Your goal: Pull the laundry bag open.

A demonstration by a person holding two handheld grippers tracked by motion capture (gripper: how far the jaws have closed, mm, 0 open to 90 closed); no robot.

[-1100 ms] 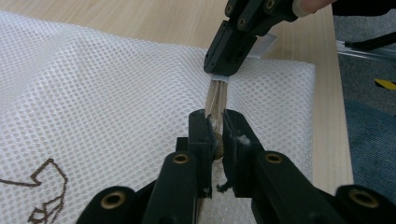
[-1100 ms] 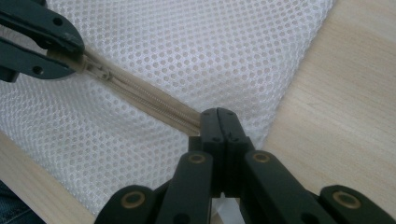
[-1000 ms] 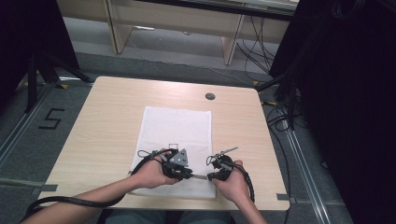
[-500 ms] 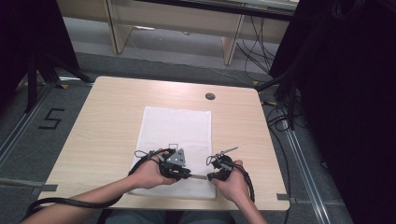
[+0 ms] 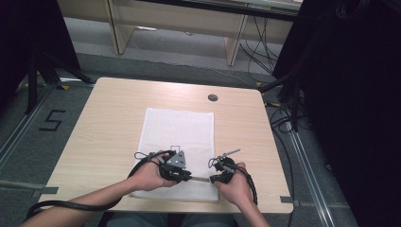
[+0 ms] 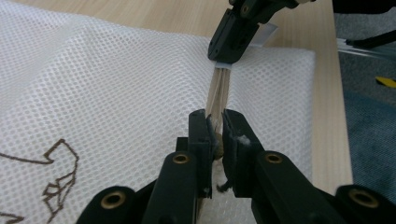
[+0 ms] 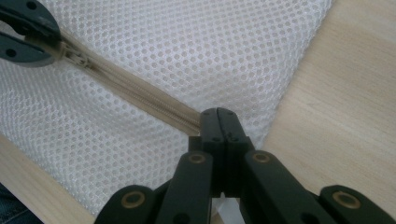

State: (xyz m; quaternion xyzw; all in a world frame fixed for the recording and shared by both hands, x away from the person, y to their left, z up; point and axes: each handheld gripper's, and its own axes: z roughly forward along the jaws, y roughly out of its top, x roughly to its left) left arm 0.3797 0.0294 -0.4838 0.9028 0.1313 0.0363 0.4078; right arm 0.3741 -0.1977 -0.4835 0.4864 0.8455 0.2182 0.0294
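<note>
Seen from above: white mesh bag [image 5: 178,142] lying flat on a wooden table [image 5: 108,123], near the front edge, well short of the round cable port [image 5: 213,98]. Taken as the landmark here: the beige zipper [image 7: 140,95] running along the bag's near edge.

At the zipper's one end, left gripper [image 6: 215,122] nearly closed, jaws pinched on the slider [image 6: 216,140] or its pull; which of the two, too small to tell. At the zipper's other end, beside the bag's corner, right gripper [image 7: 219,116] fully closed, jaws clamped on the tape end with no gap showing between them. Between the two, zipper drawn straight and taut, lifted slightly off the mesh. In the left gripper view, a dark line drawing [image 6: 51,186] printed on the fabric off to the side of the zipper.

Judged from the weave: light, soft and limp, likely to bunch or drag along rather than resist a pull. Slider small and probably slippery, easy to lose from the jaws. Best hold, by this reading: one grip anchoring the tape end near the corner, the other on the slider, tension kept along the zipper line so the mesh stays clear of the teeth.
</note>
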